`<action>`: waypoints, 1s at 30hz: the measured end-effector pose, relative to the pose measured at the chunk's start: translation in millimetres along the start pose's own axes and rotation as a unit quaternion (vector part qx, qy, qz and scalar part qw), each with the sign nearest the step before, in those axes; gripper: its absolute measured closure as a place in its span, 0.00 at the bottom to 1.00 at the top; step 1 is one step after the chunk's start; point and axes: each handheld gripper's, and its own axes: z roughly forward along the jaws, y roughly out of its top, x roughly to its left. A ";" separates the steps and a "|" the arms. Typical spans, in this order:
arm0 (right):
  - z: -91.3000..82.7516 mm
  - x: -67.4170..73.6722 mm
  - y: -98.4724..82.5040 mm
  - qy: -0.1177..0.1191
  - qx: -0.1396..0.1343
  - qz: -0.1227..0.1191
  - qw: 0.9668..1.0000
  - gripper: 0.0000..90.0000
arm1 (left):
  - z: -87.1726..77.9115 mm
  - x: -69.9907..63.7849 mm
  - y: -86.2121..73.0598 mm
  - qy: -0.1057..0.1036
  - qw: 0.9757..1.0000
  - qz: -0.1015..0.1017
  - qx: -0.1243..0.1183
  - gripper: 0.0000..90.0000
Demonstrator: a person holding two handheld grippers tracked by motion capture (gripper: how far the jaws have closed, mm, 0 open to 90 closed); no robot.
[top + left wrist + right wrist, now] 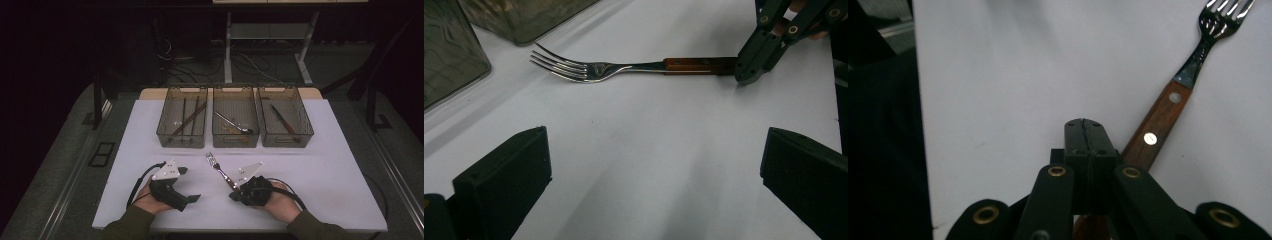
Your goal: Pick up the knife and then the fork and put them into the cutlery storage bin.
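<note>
A fork point(218, 168) with a wooden handle lies on the white counter point(325, 165), tines pointing toward three clear bins point(234, 123) at the far side. The right hand-held gripper point(234, 194) rests at the handle's end, jaws pressed together — the right gripper view shows the handle running beside and under them, so whether they pinch it is unclear. The left hand-held gripper point(190, 184) sits just beside, jaws spread wide and empty — fork well ahead of them

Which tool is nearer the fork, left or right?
Right. The right tool sits at the fork's handle end; the left tool lies open, apart to its left.
</note>
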 end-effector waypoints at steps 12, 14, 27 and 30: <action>-3.7 -6.2 -3.0 -0.024 0.014 0.002 1.000 1.00 | -0.3 -0.2 0.1 0.000 1.000 0.000 -0.001 0.00; -5.7 -8.2 -4.0 -0.032 0.018 0.008 0.999 1.00 | -0.4 -0.3 0.1 0.000 1.000 0.000 -0.001 0.00; -14.3 -28.8 -11.3 -0.058 0.024 0.025 0.998 1.00 | -0.2 -0.5 0.2 0.000 1.000 -0.001 -0.002 0.00; -17.8 -29.8 -6.6 -0.044 0.023 0.011 0.999 0.95 | 0.1 -0.3 0.1 0.000 1.000 -0.001 -0.001 0.00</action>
